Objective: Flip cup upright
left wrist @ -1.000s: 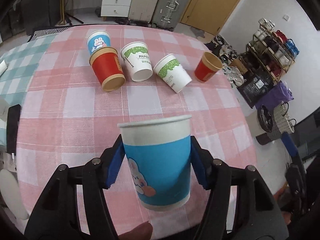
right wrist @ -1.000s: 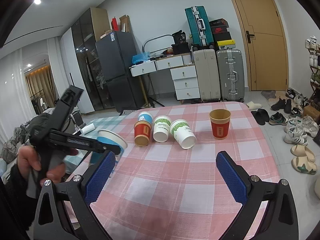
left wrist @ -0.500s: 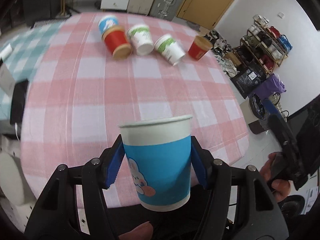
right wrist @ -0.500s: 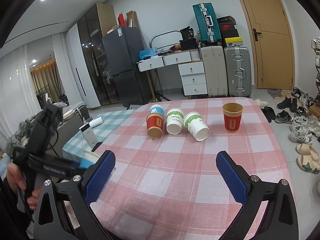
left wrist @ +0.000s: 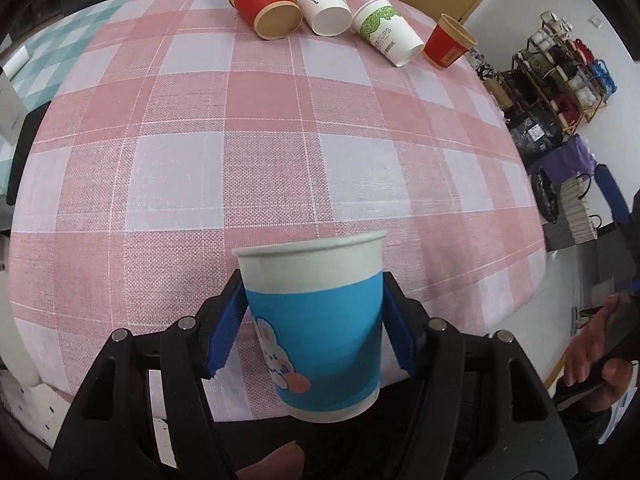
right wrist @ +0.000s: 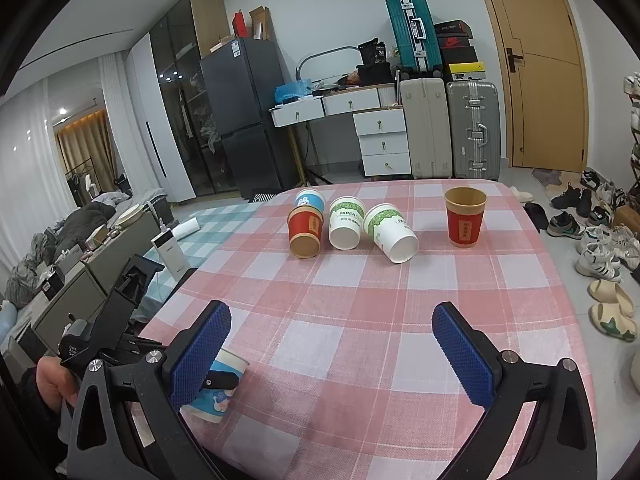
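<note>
My left gripper [left wrist: 314,332] is shut on a blue and white paper cup [left wrist: 316,320] with a rabbit print, held upright with its rim up at the near edge of the pink checked table [left wrist: 280,140]. In the right wrist view the same cup [right wrist: 218,386] stands low at the table's near left corner, partly behind my left finger. My right gripper [right wrist: 332,356] is open and empty above the near part of the table.
At the far end lie a red cup [right wrist: 305,230], two white and green cups [right wrist: 346,226] [right wrist: 390,232] and a blue cup [right wrist: 310,200] on their sides. A red cup [right wrist: 465,222] stands upright at the far right. Shoes line the floor at right.
The left gripper has brought the blue cup down and forward to the table's near edge. The right gripper has barely moved and stays open.
</note>
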